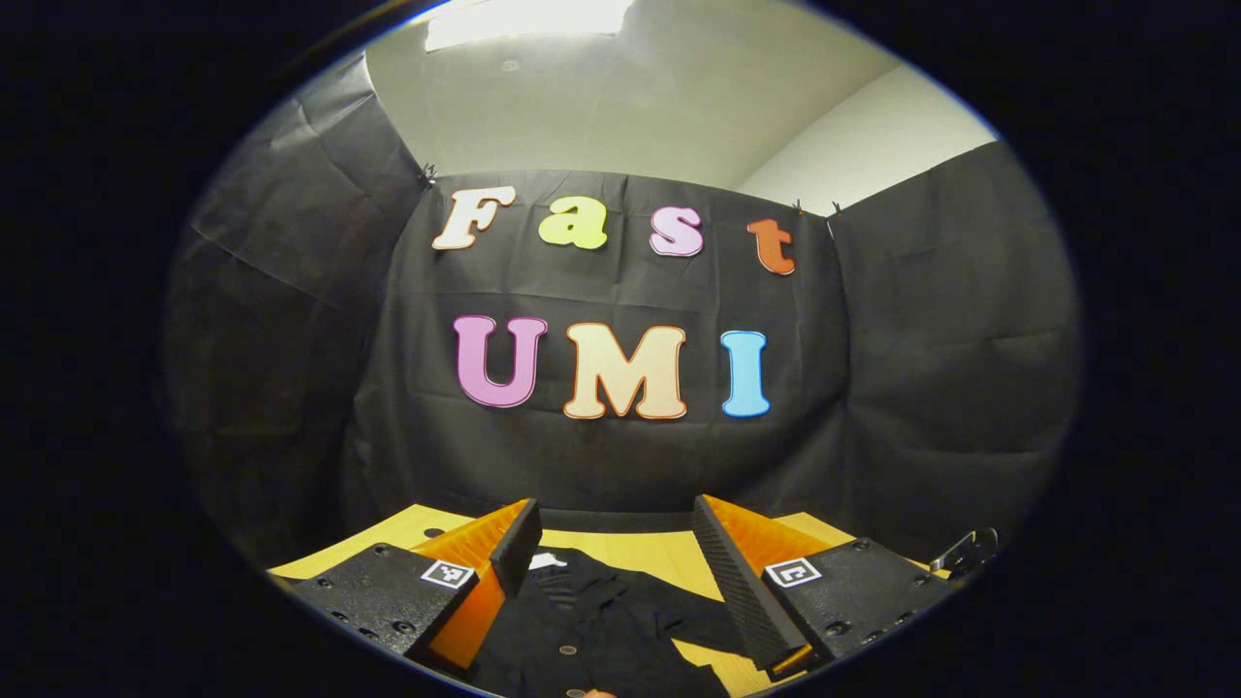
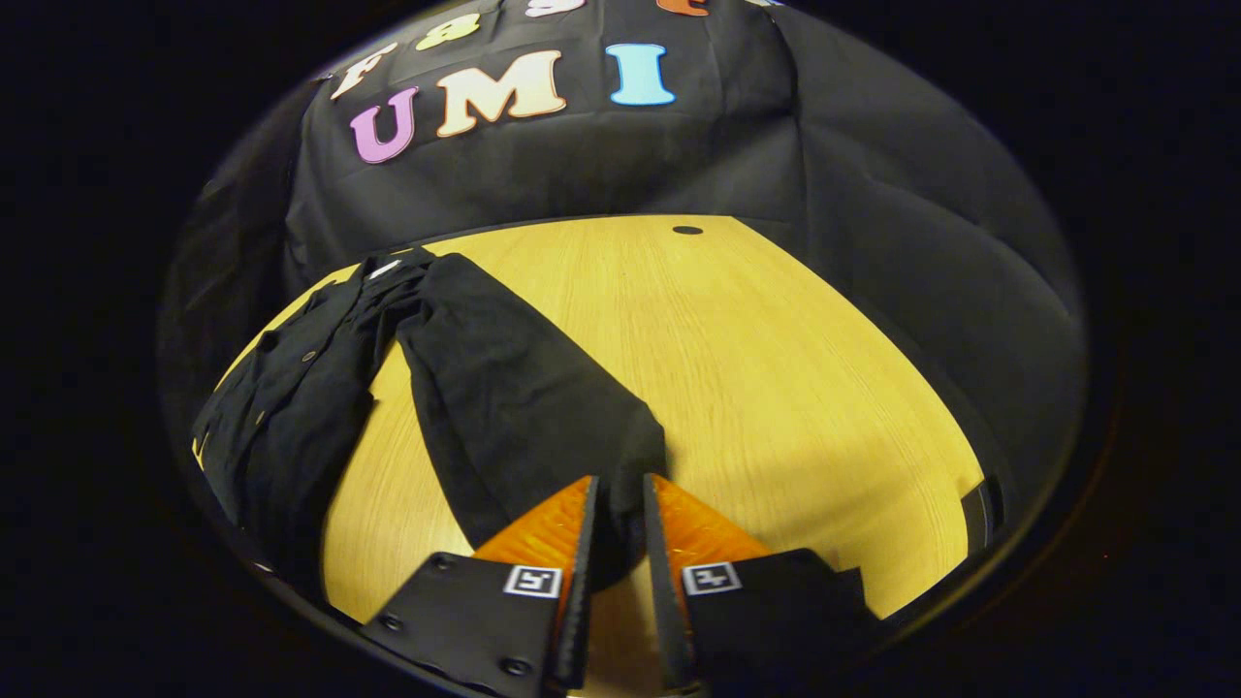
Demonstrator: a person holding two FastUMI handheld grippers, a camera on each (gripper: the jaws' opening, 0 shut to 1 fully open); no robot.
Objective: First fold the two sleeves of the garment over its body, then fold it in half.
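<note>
The black garment (image 2: 291, 388) lies on the wooden table (image 2: 776, 388), its buttoned body along the left of the right gripper view and one long sleeve (image 2: 504, 397) running from the collar at upper left down to the cuff at lower centre. It looks thin, limp and light, so it should drape and drag rather than hold a shape; the cuff end is the sensible place to hold it for carrying the sleeve across the body. The right gripper (image 2: 619, 528) sits at that cuff with its fingers nearly together around the edge of the cloth, though I cannot tell whether both press on it. In the left gripper view, the left gripper (image 1: 611, 553) hangs with fingers wide apart above the garment's collar area at bottom centre, holding nothing.
</note>
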